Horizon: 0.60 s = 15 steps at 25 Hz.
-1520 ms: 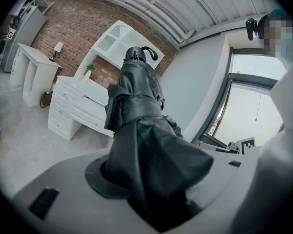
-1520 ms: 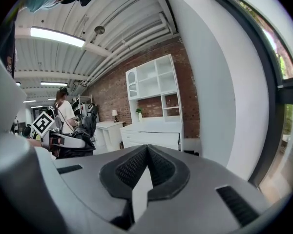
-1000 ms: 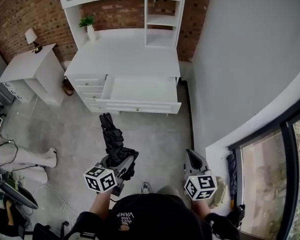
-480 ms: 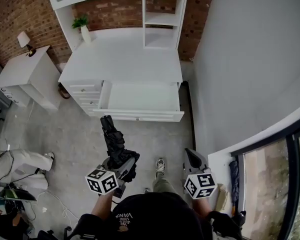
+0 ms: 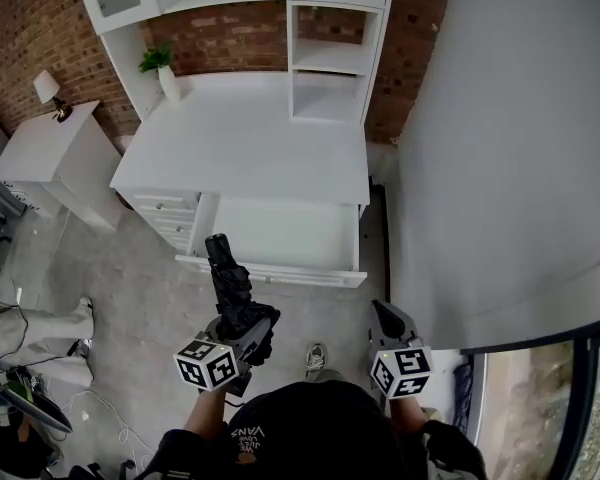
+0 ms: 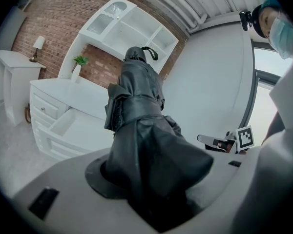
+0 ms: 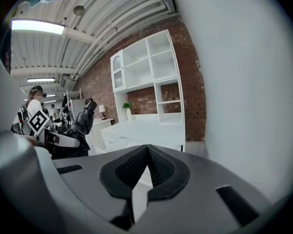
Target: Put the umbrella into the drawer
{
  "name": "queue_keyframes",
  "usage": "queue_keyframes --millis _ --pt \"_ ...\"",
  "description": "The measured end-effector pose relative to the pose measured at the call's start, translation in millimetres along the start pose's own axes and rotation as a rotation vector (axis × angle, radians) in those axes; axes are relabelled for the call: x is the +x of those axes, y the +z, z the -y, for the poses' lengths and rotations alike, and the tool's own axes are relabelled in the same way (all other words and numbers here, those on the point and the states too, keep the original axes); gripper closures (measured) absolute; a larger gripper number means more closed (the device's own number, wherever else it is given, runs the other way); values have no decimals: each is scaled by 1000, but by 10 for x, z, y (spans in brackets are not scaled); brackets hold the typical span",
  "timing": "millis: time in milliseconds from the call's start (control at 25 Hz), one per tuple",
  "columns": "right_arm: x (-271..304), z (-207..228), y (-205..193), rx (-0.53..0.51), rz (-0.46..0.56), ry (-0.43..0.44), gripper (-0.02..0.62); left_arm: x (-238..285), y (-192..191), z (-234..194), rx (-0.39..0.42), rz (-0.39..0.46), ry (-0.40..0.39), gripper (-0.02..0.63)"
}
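A folded black umbrella sticks forward and up from my left gripper, which is shut on its lower end. In the left gripper view the umbrella fills the middle and hides the jaws. Ahead stands a white desk with its wide drawer pulled out and nothing in it; the umbrella's tip reaches just short of the drawer's front. My right gripper is level with the left one, to its right; its pads meet with nothing between them.
A white hutch with open shelves and a potted plant stand at the back of the desk. A white nightstand with a lamp is to the left, a grey wall close on the right. Cables and people's legs lie at the far left.
The desk and open drawer have come nearer and lower in the head view as both grippers moved forward together. The umbrella stays in the left gripper.
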State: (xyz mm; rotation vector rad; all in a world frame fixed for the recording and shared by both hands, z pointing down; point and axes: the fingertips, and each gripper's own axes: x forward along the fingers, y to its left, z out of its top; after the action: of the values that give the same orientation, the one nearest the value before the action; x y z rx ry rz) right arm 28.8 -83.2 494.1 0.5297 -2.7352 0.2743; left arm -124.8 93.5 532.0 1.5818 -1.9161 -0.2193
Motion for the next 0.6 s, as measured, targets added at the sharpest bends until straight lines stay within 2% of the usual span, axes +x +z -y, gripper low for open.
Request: queue_keyframes --millis 240,400,600 --pt "475 437 295 -12 -4 36 597 639 347 -96 10 -5 27 345" --pt "699 679 352 -10 -12 43 597 1001 475 -123 25 -23 21 345" --pt "874 806 348 27 -23 13 597 1351 570 -237 72 -102 -12 345"
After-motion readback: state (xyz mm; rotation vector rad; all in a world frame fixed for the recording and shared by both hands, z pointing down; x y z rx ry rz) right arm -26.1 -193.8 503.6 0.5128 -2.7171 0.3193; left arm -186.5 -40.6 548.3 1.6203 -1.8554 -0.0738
